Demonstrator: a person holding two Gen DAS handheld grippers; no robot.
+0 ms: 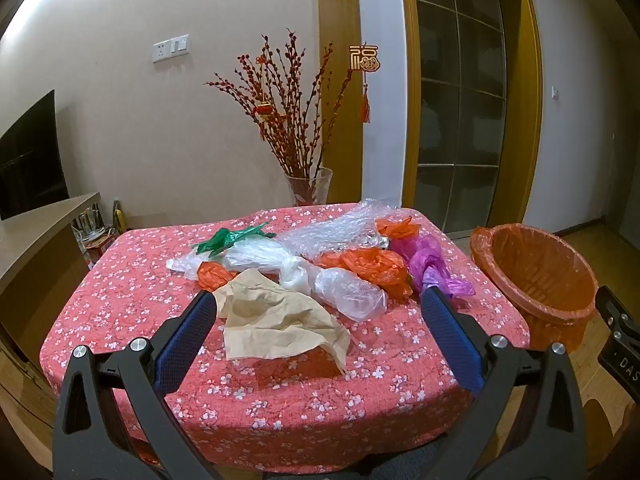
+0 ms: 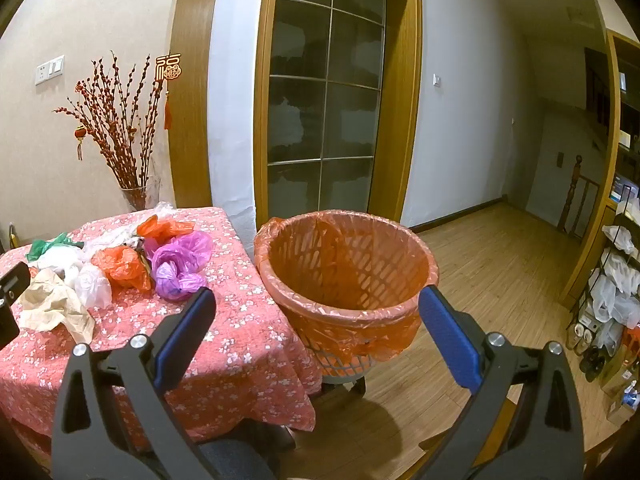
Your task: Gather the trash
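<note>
A heap of trash lies on the table with the red flowered cloth (image 1: 168,300): crumpled brown paper (image 1: 276,320) nearest me, clear plastic bags (image 1: 344,288), orange bags (image 1: 376,268), a purple bag (image 1: 428,260) and a green bag (image 1: 228,240). My left gripper (image 1: 318,300) is open and empty, just in front of the brown paper. An orange-lined waste basket (image 2: 348,272) stands right of the table. My right gripper (image 2: 316,300) is open and empty in front of the basket's near rim. The heap also shows in the right wrist view (image 2: 120,268).
A glass vase of red branches (image 1: 308,188) stands behind the table against the wall. A wooden cabinet (image 1: 36,236) is at the left. A glass-panelled door (image 2: 324,120) is behind the basket. Wood floor (image 2: 500,272) stretches right toward cluttered shelves (image 2: 616,280).
</note>
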